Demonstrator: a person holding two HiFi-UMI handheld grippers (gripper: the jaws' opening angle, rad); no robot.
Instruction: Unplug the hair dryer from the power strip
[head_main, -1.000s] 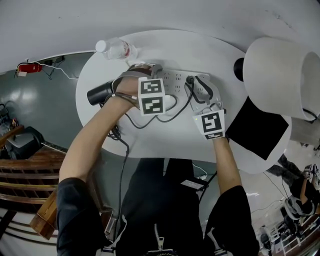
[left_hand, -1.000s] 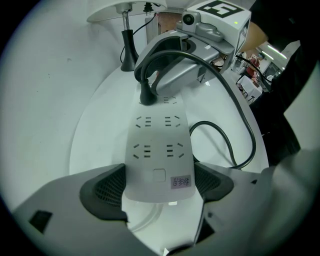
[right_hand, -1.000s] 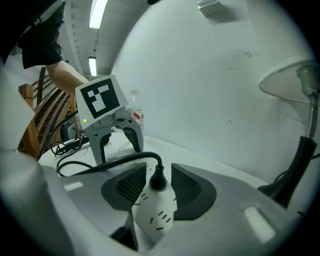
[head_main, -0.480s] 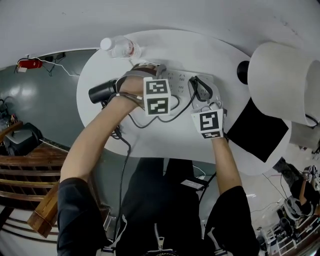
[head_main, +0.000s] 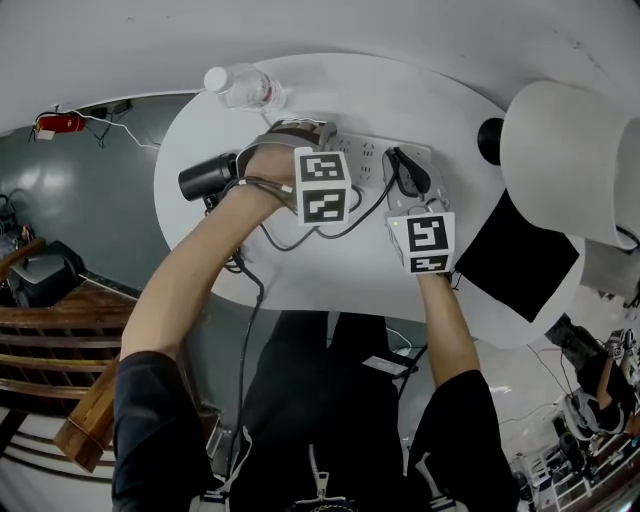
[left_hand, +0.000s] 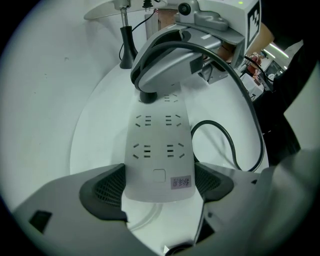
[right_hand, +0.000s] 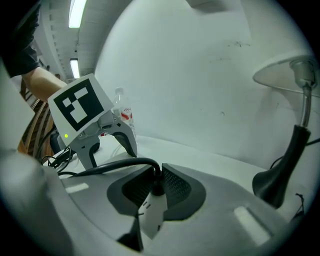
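A white power strip (head_main: 372, 160) lies at the back of the round white table (head_main: 300, 270). My left gripper (left_hand: 159, 187) points straight down and is shut on the strip's near end (left_hand: 159, 155), pads against both long sides. The hair dryer's black plug (right_hand: 156, 186) sits in the strip's far end. My right gripper (right_hand: 156, 190) has its jaws closing on that plug, with both pads (right_hand: 175, 187) against it. The black cord (left_hand: 235, 145) loops from the plug across the table. The black hair dryer (head_main: 208, 175) lies at the table's left edge.
A clear water bottle (head_main: 240, 88) lies at the table's back left. A lamp with a wide pale shade (head_main: 570, 150) and a dark stand (right_hand: 280, 175) is on the right. A black sheet (head_main: 515, 255) lies under the shade. The table's edge runs close behind the strip.
My right gripper's jaws have come together on the plug and the gripper has rolled slightly. The left gripper has stayed put on the power strip.
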